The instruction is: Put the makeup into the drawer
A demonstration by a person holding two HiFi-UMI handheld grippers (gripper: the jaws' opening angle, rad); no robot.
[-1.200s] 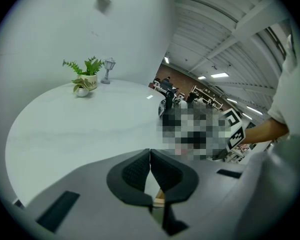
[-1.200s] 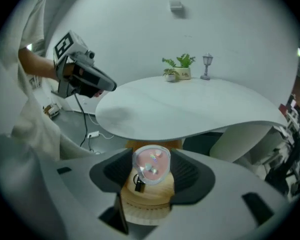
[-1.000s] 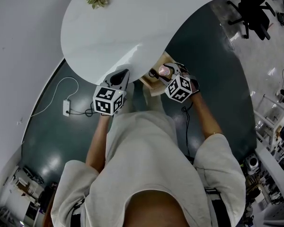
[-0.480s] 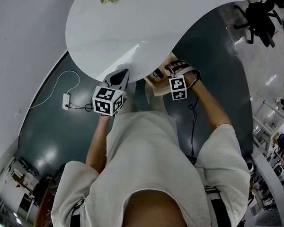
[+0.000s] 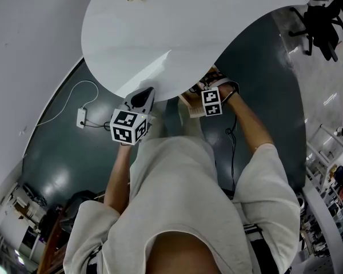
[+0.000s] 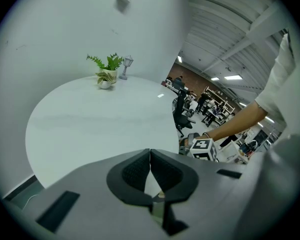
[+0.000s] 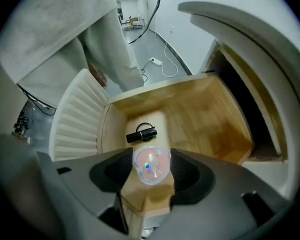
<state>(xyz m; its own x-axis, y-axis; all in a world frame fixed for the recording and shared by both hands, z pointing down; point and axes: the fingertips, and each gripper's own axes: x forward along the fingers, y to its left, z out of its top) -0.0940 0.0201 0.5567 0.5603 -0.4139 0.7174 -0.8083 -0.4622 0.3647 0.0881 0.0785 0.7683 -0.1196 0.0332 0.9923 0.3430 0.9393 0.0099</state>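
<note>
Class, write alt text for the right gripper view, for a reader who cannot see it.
The right gripper holds a clear pink makeup case between its jaws, above an open wooden drawer. A small black tube lies inside.

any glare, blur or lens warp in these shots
Head view: heavy fisheye bend, a glare streak on the white table, light patches on the dark floor. Left gripper view: black round vignette, table evenly lit. Right gripper view: same vignette; the clear jar in the jaws looks soft with a coloured glint, the drawer sharper.
</note>
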